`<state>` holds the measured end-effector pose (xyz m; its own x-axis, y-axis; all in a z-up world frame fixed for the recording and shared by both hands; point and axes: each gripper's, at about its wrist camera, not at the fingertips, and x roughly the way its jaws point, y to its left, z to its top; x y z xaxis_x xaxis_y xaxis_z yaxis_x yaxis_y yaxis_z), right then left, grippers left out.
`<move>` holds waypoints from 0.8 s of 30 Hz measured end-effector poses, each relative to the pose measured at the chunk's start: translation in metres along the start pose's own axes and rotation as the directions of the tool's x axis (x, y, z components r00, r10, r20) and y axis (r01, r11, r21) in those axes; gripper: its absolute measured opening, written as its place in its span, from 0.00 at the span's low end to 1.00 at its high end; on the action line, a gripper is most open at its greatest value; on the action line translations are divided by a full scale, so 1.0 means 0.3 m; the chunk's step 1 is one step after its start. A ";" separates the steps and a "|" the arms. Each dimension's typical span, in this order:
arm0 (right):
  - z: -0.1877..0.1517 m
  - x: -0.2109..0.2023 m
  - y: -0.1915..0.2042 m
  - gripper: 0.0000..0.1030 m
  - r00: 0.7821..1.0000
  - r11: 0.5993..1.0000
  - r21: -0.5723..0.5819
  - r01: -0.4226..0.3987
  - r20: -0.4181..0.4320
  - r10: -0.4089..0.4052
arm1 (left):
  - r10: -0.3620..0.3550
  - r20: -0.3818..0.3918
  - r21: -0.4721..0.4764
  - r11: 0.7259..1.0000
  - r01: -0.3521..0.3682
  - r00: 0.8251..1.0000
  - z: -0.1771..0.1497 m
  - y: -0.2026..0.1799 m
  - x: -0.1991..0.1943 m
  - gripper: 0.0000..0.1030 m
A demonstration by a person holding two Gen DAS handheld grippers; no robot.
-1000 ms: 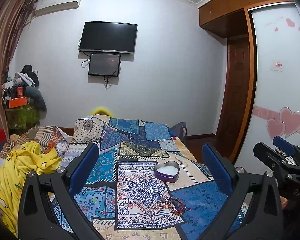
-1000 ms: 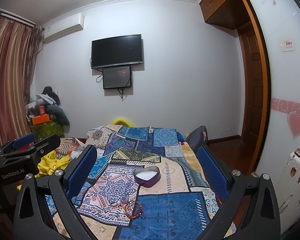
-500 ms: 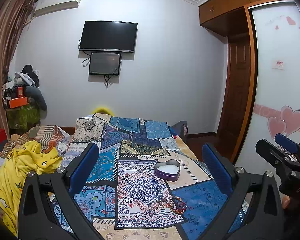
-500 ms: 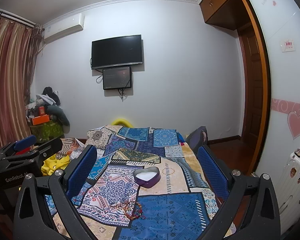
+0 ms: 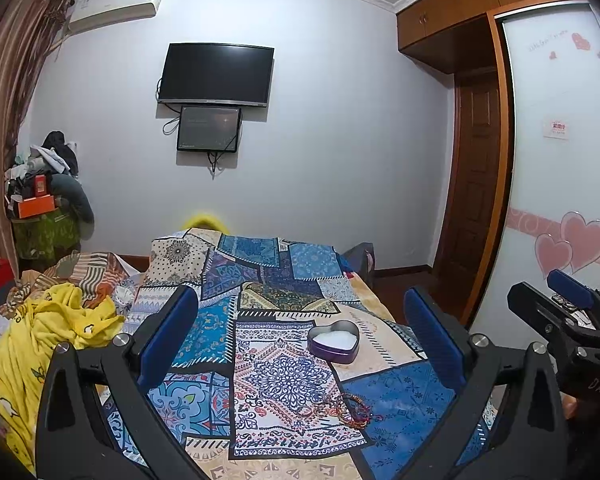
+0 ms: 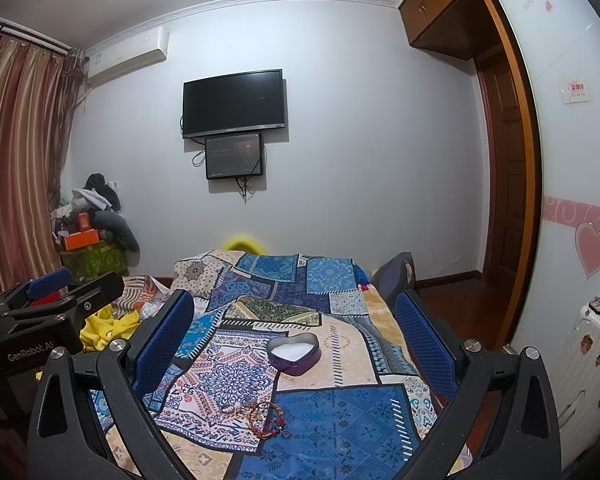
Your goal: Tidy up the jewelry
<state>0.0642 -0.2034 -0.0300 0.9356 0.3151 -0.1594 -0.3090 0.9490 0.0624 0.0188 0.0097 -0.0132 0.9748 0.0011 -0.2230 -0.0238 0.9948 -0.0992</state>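
Right wrist view: both jaws spread wide, empty. Drop your right gripper (image 6: pixel 292 344) onto the bracelets (image 6: pixel 258 414), pinch one strand, carry to heart tin (image 6: pixel 294 352).

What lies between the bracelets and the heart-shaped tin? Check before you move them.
Nothing visible. The bracelets lie in a loose tangle on the patchwork bedspread, nearer the camera; the open heart-shaped tin sits beyond them, with only flat fabric between. Both claws are open and hold nothing.
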 end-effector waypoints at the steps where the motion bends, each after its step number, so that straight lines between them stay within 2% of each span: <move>1: 0.000 0.000 -0.001 0.97 1.000 1.000 0.002 0.000 0.000 0.000 | -0.001 -0.001 0.002 1.000 0.001 1.000 0.003 -0.004 -0.002 1.00; 9: -0.011 0.020 0.002 0.97 1.000 1.000 -0.002 0.010 -0.019 -0.010 | -0.011 -0.016 0.020 1.000 0.012 1.000 0.004 -0.020 0.012 1.00; 18: -0.060 0.093 -0.007 0.97 0.992 1.000 0.001 -0.011 -0.122 0.011 | -0.039 -0.070 0.016 0.999 0.040 0.997 -0.023 -0.010 0.076 1.00; 22: -0.088 0.128 -0.027 0.96 0.986 1.000 0.013 0.009 -0.168 -0.006 | -0.016 -0.115 0.006 1.000 0.017 0.993 -0.046 0.013 0.131 0.92; 24: -0.109 0.151 -0.040 0.90 0.979 1.000 0.018 0.011 -0.202 -0.007 | -0.020 -0.147 0.006 1.000 0.021 0.989 -0.059 0.027 0.163 0.87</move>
<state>0.1047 -0.2001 -0.0702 0.8840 0.3038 -0.3554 -0.2955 0.9521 0.0788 0.0623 0.0160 -0.0421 0.9320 -0.0339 -0.3608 -0.0017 0.9952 -0.0978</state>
